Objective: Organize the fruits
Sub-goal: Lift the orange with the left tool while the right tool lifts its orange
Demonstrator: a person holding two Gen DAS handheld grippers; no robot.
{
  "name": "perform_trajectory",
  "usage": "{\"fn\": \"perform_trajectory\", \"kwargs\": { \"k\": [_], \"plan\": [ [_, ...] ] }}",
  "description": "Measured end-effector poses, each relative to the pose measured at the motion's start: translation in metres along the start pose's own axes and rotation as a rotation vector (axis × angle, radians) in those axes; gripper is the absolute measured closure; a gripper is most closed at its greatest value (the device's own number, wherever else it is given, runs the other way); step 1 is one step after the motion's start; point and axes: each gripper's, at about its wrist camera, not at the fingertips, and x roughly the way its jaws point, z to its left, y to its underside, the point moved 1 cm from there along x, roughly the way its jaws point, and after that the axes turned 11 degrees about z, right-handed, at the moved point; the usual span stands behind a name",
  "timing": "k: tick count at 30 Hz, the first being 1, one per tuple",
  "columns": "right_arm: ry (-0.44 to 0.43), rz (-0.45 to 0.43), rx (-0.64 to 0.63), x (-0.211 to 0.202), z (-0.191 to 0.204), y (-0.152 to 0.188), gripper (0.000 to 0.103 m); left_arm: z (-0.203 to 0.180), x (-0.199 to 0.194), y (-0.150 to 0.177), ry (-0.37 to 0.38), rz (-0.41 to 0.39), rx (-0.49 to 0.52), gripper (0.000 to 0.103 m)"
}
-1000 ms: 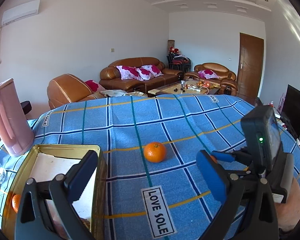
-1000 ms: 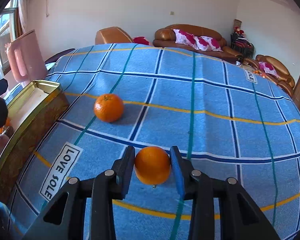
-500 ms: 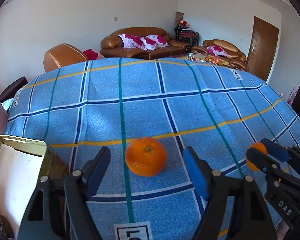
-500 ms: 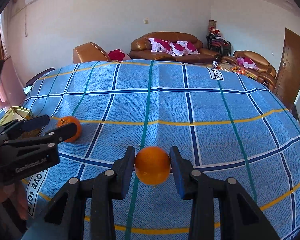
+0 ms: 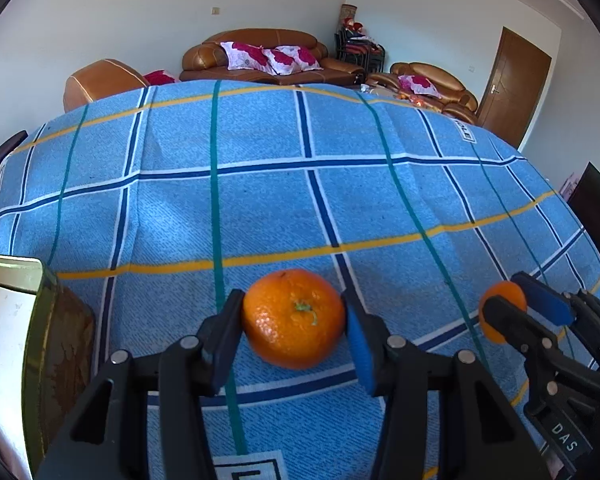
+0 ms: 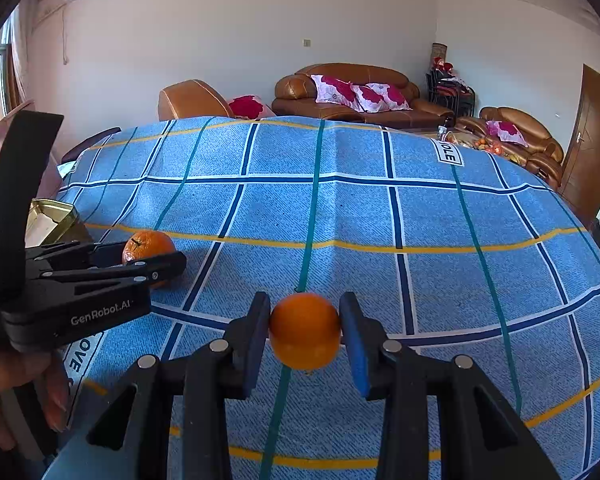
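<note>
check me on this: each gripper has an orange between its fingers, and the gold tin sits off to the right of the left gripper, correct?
Not quite. The gold tin sits to the left of the left gripper, as the left wrist view shows. The rest holds: the left gripper, whose jaws have just been closing, has an orange between its fingers, and the right gripper has a second orange.

Woven matt cloth [image 5: 260, 200], dimpled glossy tangerine [image 5: 294, 318] — brassy metal tin [image 5: 40, 320], matt black plastic tongs [image 5: 294, 340].
</note>
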Motion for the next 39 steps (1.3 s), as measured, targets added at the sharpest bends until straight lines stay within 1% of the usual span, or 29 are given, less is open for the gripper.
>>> {"fn": "perform_trajectory", "kwargs": {
  "k": [8,14,24,32,39],
  "plan": [
    [-0.003,-0.029,-0.021,-0.006,0.004,0.003,0.065,-0.003,-0.021,0.01,0.001,-0.08,0.019,0.053],
    [-0.012,-0.079,-0.042,-0.015,0.006,0.005,0.065,0.002,-0.033,0.015,0.004,-0.129,0.018,0.053],
    [-0.021,-0.124,-0.055,-0.025,0.007,0.008,0.065,-0.005,-0.048,0.022,-0.025,-0.2,0.048,0.053],
    [-0.021,-0.156,-0.067,-0.031,0.009,0.008,0.065,-0.01,-0.056,0.026,-0.047,-0.244,0.075,0.053],
    [-0.022,-0.177,-0.075,-0.034,0.01,0.011,0.065,-0.01,-0.061,0.03,-0.056,-0.274,0.077,0.053]
  ]
}}
